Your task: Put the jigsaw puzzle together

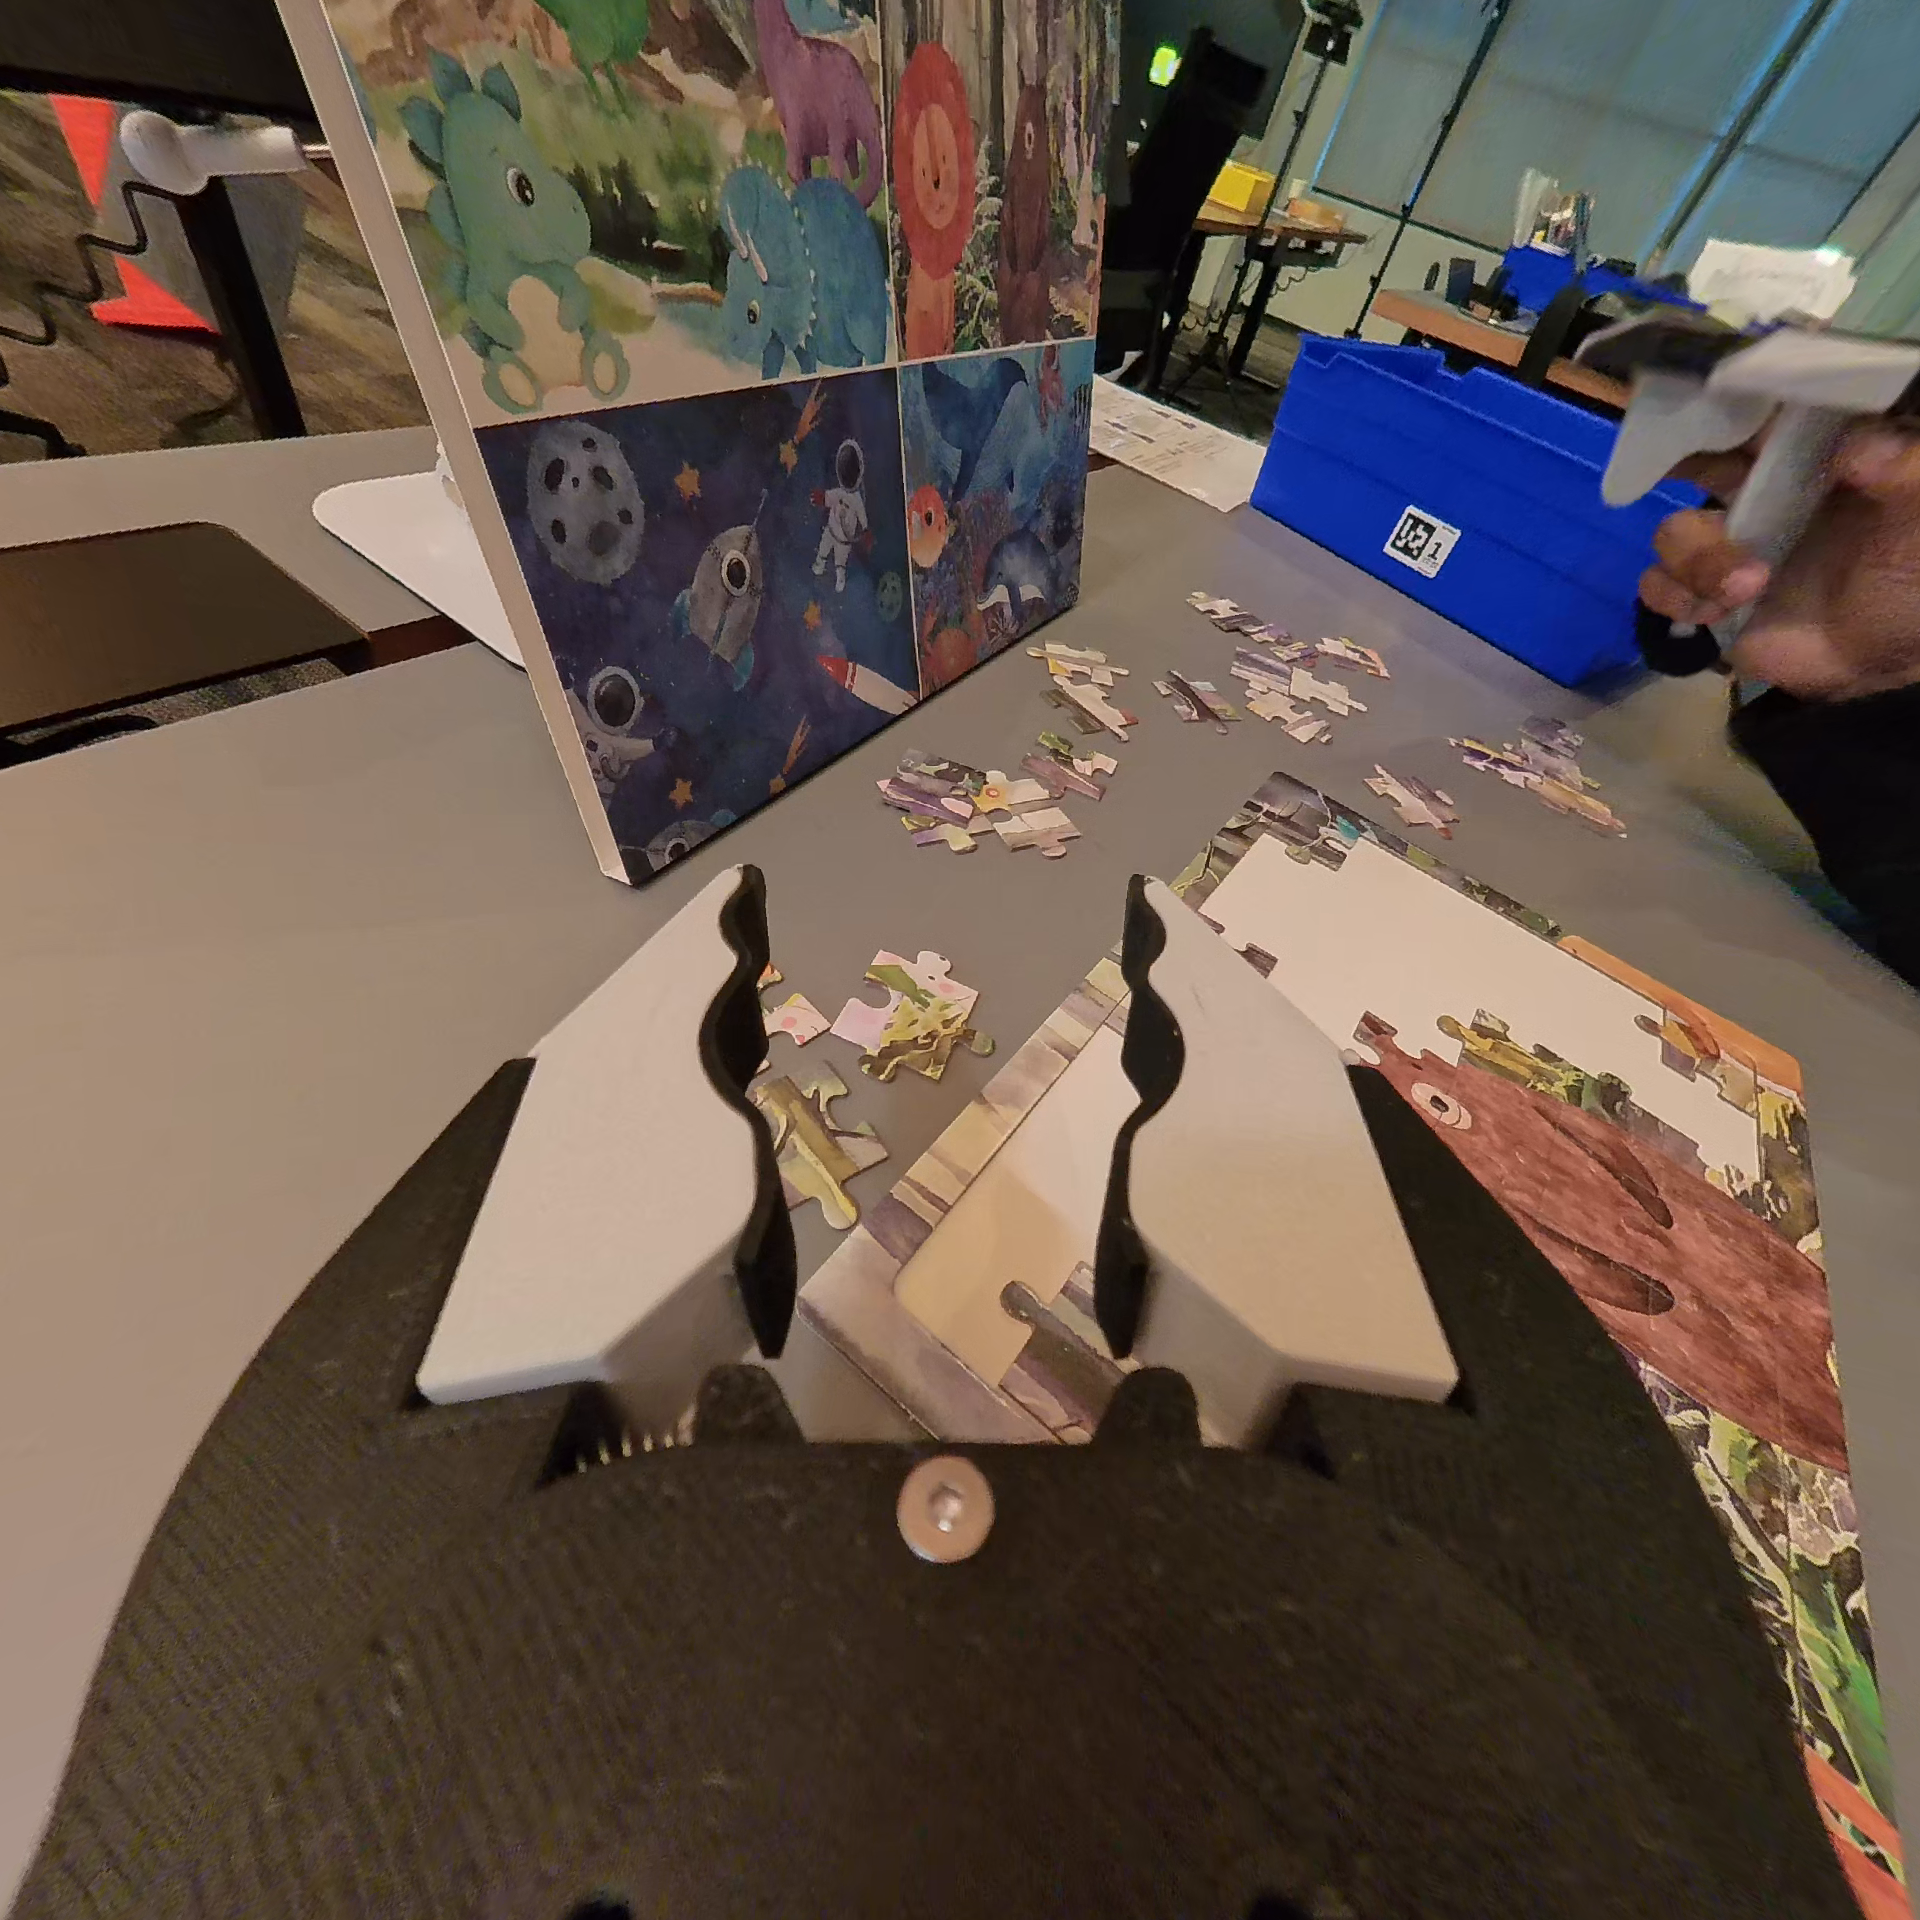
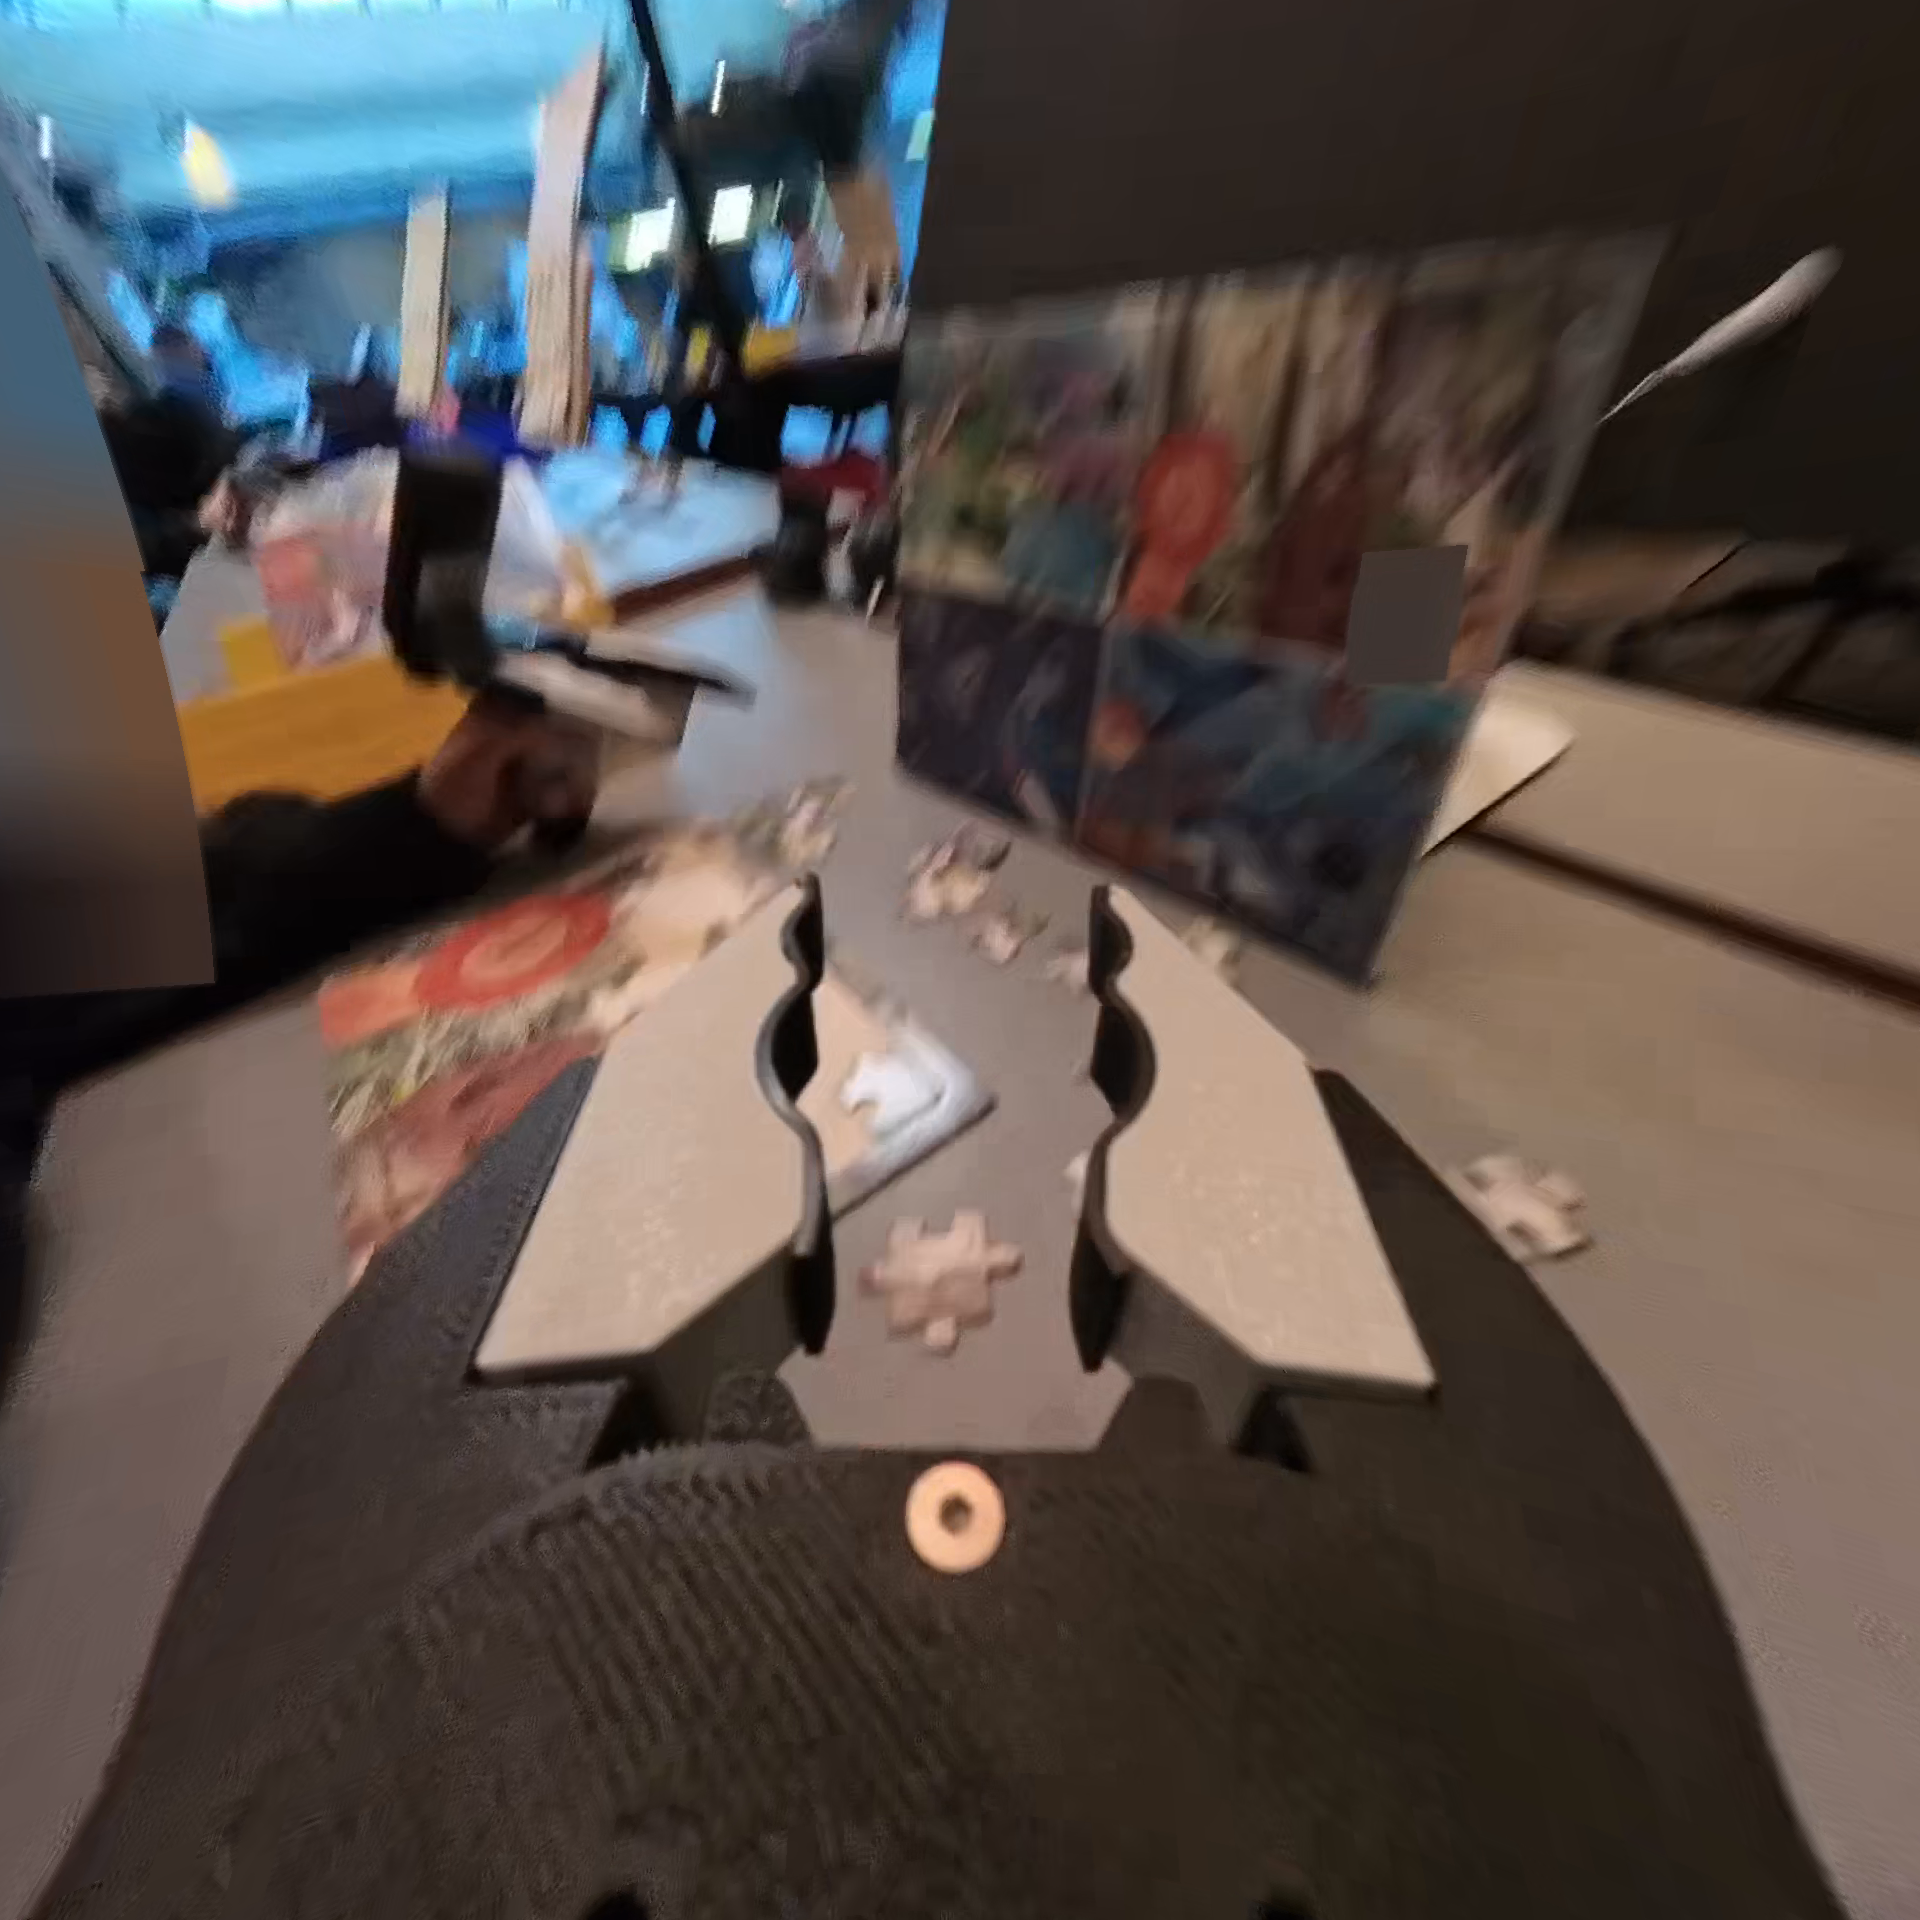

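The partly built puzzle (image 1: 1621,1226) lies flat on the grey table at the right, with a brown bear, edge pieces and a bare white middle. My left gripper (image 1: 943,899) is open and empty, low over the puzzle's near left corner. Loose pieces (image 1: 920,1013) lie just beyond its fingertips, and more loose pieces (image 1: 982,800) lie farther back. The right wrist view is blurred. My right gripper (image 2: 956,909) is open and empty above the table, with a loose piece (image 2: 940,1288) on the table between its fingers. The puzzle (image 2: 468,987) lies to its left.
An upright picture board (image 1: 727,436) stands on a white base behind the pieces; it also shows in the right wrist view (image 2: 1226,623). A blue bin (image 1: 1455,499) sits at the back right. A hand (image 1: 1808,613) holds the other gripper. Another piece (image 2: 1527,1210) lies at the right. My hands' fingertips stand some 30 cm from each other. The partly built puzzle (image 1: 1621,1226) is closer to my left gripper, around 20 cm from its tips; the right tips are 25 cm off. It is also in sight in the right wrist view (image 2: 477,1119).
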`<state>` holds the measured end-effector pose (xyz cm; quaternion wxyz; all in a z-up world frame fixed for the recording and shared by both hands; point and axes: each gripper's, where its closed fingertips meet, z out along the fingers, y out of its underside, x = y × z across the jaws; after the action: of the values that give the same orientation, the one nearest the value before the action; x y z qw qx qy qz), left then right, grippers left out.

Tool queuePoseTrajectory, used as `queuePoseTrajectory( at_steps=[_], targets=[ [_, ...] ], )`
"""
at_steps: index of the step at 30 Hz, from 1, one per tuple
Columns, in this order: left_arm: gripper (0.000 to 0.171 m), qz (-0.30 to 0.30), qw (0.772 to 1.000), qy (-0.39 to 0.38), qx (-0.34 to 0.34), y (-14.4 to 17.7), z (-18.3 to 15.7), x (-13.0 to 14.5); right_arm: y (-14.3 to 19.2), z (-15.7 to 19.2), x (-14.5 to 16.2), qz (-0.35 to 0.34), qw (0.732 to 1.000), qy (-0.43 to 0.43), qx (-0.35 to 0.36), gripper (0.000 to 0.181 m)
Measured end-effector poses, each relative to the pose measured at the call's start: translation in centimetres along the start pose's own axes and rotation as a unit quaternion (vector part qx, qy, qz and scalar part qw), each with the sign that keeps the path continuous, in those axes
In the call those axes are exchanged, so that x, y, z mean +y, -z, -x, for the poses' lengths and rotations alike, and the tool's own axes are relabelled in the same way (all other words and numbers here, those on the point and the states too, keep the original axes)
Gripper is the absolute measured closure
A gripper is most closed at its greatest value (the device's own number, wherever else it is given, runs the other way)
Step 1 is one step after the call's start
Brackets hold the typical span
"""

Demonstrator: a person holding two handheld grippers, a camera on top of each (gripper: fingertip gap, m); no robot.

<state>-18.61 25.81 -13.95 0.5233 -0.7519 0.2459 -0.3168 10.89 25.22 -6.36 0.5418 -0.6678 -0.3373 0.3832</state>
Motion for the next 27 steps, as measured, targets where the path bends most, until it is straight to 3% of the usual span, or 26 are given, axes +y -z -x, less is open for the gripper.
queuePoseTrajectory(
  at_steps=[3,6,8,20,27],
  targets=[
    [0.104,0.000,1.000,0.000,0.000,0.0,0.0,0.0,-1.2,0.5,4.9,0.136,0.990,0.041,-0.009,0.135],
    [0.104,0.000,1.000,0.000,0.000,0.0,0.0,0.0,-1.3,0.3,10.0,0.267,0.957,0.109,0.005,0.132],
    [0.104,0.000,1.000,0.000,0.000,0.0,0.0,0.0,-1.3,0.5,12.2,0.312,0.942,0.124,-0.005,0.126],
    [0.104,0.001,1.000,0.000,0.001,-0.1,-0.1,0.0,-1.0,2.7,15.1,0.355,0.929,0.063,-0.084,0.126],
    [0.104,0.000,1.000,0.001,0.001,0.0,-0.1,0.0,0.2,5.0,15.2,0.363,0.919,0.016,-0.152,0.142]
  ],
)
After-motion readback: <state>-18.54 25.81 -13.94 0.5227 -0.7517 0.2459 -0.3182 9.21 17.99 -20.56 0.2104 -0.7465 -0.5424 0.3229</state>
